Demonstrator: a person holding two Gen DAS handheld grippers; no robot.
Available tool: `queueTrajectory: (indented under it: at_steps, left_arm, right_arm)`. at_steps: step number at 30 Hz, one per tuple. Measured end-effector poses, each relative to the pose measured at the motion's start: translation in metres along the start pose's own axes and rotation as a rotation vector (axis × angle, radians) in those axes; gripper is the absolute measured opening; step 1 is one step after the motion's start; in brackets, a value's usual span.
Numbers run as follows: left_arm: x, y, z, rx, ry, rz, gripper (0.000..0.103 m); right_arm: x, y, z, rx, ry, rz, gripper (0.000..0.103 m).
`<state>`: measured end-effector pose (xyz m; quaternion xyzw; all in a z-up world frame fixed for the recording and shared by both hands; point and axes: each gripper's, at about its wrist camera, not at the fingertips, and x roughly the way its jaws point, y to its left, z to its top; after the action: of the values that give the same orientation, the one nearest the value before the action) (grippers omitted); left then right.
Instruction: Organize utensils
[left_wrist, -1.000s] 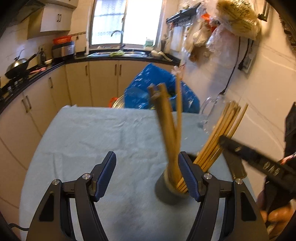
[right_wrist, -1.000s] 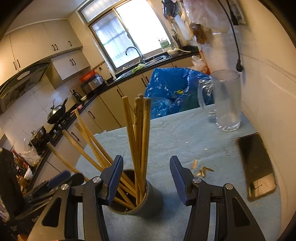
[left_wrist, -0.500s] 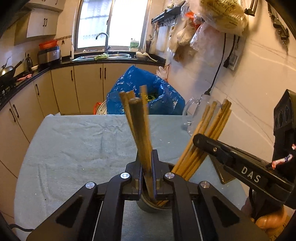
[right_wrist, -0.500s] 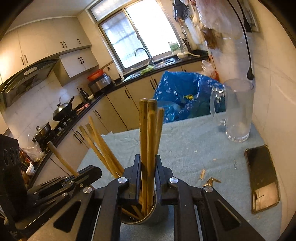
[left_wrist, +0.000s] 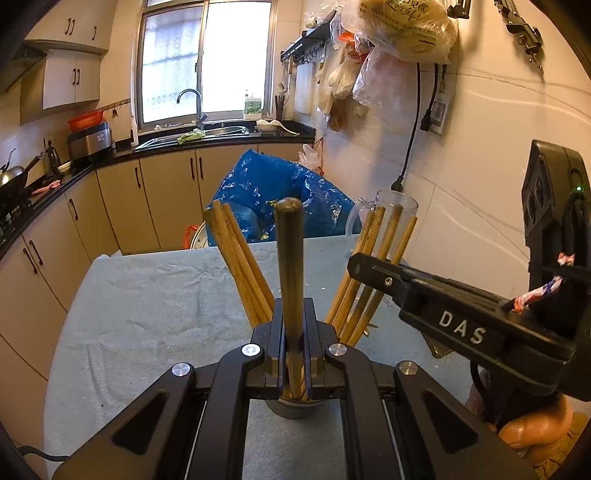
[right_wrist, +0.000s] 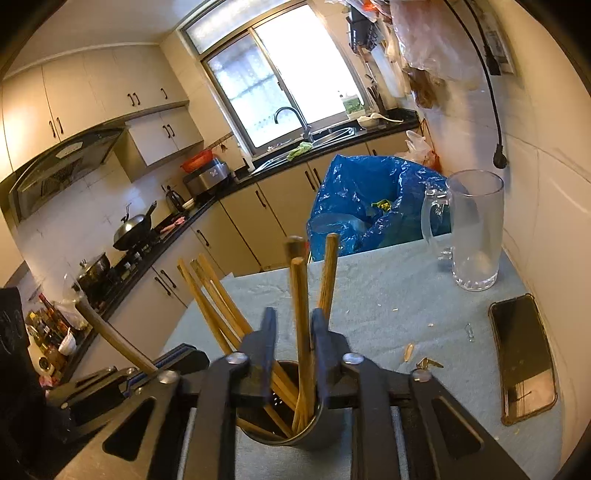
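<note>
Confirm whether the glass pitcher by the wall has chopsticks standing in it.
No. In the right wrist view the glass pitcher stands empty; the chopsticks sit in the metal cup.

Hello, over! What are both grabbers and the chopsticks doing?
Left gripper shut on one chopstick. Right gripper opening around chopsticks in holder. Nothing blocking.

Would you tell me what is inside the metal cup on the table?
The metal cup holds wooden chopsticks that fan out of it; its perforated inner wall shows. The right gripper, jaws opening, hides part of the rim; the bottom is covered.
</note>
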<state>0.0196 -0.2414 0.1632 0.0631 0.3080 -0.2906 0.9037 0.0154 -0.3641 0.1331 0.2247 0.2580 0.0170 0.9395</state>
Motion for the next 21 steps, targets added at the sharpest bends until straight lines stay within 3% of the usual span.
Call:
queueTrajectory:
  at_steps: [8, 10, 12, 15, 17, 21]
  left_arm:
    - [-0.001, -0.001, -0.001, -0.001, 0.007, 0.002, 0.008]
    - [-0.002, 0.002, -0.001, -0.009, 0.016, -0.007, 0.015]
    - [-0.007, 0.008, -0.001, -0.029, 0.008, -0.020, 0.038]
    - [-0.015, 0.024, 0.004, -0.092, -0.039, -0.022, 0.057]
    - [-0.015, 0.037, 0.010, -0.154, -0.052, -0.014, 0.063]
    - [-0.001, 0.060, 0.022, -0.267, -0.052, -0.029, 0.064]
  right_arm:
    - [-0.008, -0.006, 0.002, 0.022, -0.019, -0.008, 0.030]
    - [-0.012, -0.009, 0.003, 0.036, -0.026, -0.008, 0.038]
    - [-0.017, -0.012, 0.004, 0.049, -0.042, -0.005, 0.044]
    - [-0.023, -0.015, 0.006, 0.058, -0.062, -0.004, 0.047]
    - [-0.023, -0.017, 0.006, 0.060, -0.064, -0.005, 0.047]
    - [-0.017, -0.016, 0.002, 0.062, -0.049, -0.003, 0.047]
